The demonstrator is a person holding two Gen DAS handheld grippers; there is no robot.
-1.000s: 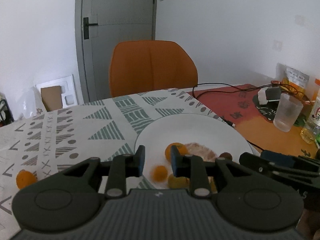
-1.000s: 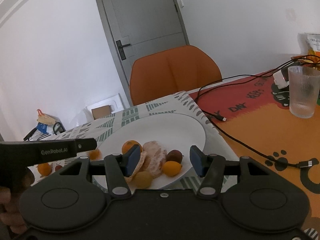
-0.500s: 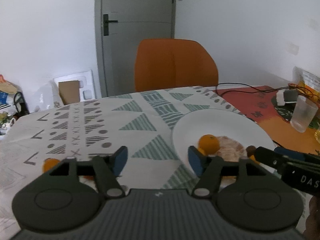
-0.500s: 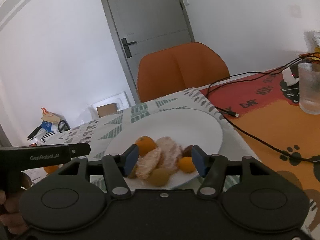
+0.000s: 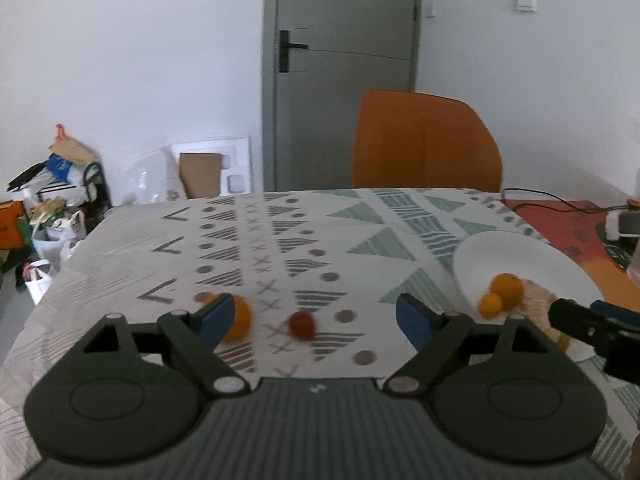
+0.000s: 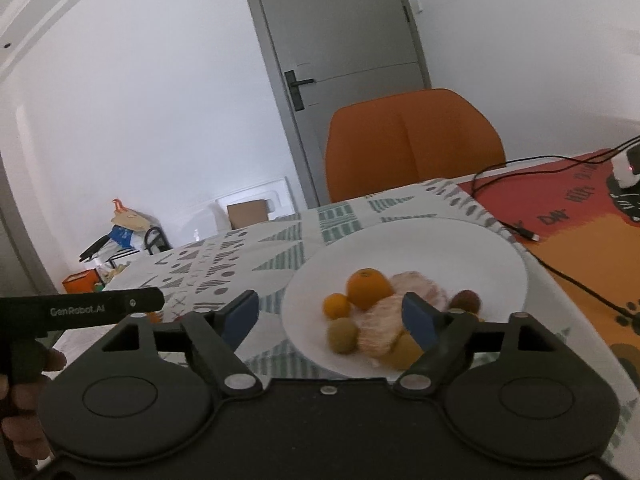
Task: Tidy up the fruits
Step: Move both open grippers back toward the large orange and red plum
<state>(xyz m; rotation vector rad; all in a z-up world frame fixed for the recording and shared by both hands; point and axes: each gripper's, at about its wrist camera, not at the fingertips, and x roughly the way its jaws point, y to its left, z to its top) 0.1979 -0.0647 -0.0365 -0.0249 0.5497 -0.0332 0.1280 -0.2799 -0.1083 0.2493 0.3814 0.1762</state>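
Lining up the left gripper (image 5: 314, 314), jaws opening wide and gripping nothing, on the small red fruit (image 5: 302, 324) lying on the counter (image 5: 280, 248) well left of the white plate (image 5: 516, 252); an orange (image 5: 238, 322) just left of it, partly hidden. Keeping the right gripper (image 6: 330, 316), jaws also opening and seemingly empty though blurred, over the plate's fruit pile (image 6: 370, 284).

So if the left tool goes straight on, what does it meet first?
Probably the small red fruit on the tablecloth, between the opening fingers of the left tool; depth is unclear.
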